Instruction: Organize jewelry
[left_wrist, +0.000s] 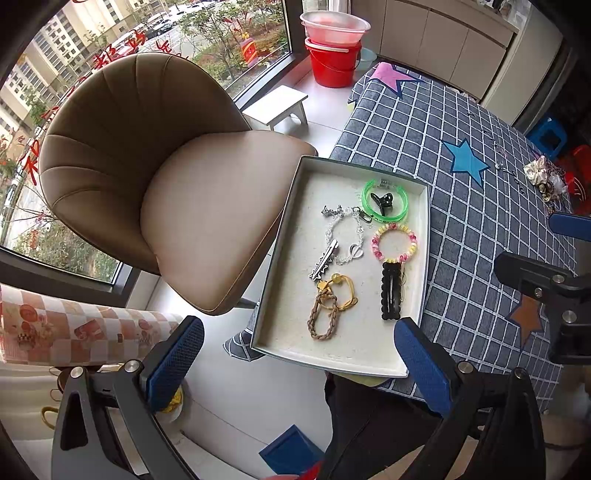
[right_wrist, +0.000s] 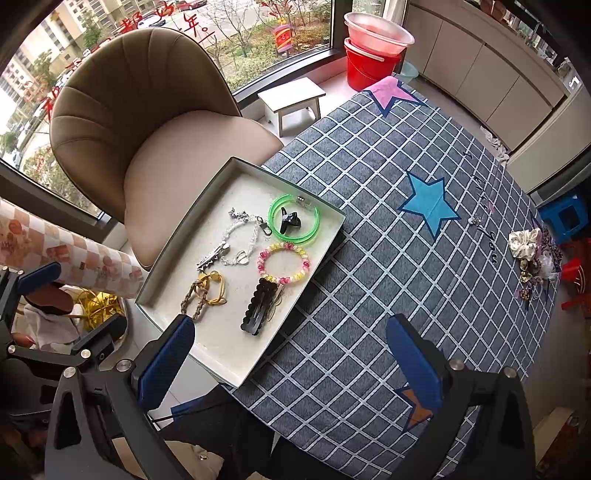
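A: What fills the view?

B: The desk (right_wrist: 369, 229), under a grey checked cloth with coloured stars, and beside it a brown upholstered chair (left_wrist: 155, 177) with its seat tucked against the desk edge. Behind them stands a big window, its red lettering cut off by the frame.

A: And the jewelry?

B: Most of it lies in a shallow white tray (right_wrist: 207, 343) at the desk's near left corner, which overhangs the edge a little. Inside: a green bangle (left_wrist: 385, 201) with a black claw clip (left_wrist: 382, 202) lying in its ring, a pink and yellow beaded bracelet (left_wrist: 393, 245), a silver chain bracelet (left_wrist: 345, 234), a silver alligator clip (left_wrist: 325, 264), a braided tan cord with a yellow band (left_wrist: 332, 302), and a black scalloped snap clip (left_wrist: 391, 291).

A: Anything outside it?

B: A heap of scrunchies and trinkets (right_wrist: 532, 258) sits at the desk's far right edge, too small and tangled to sort out. A tiny silver piece (right_wrist: 474, 220) lies near the blue star.

A: The tools?

B: The left tool (left_wrist: 299, 354) is spread wide and empty, hovering over the tray's near end. The right tool (right_wrist: 291, 350) is likewise released, holding nothing, above the tray's near right corner.

A: Around them?

B: A white stool (right_wrist: 293, 101), a red bucket (right_wrist: 369, 68) with a clear basin stacked on it, and a checked roll (left_wrist: 85, 328) at left, partly hidden.
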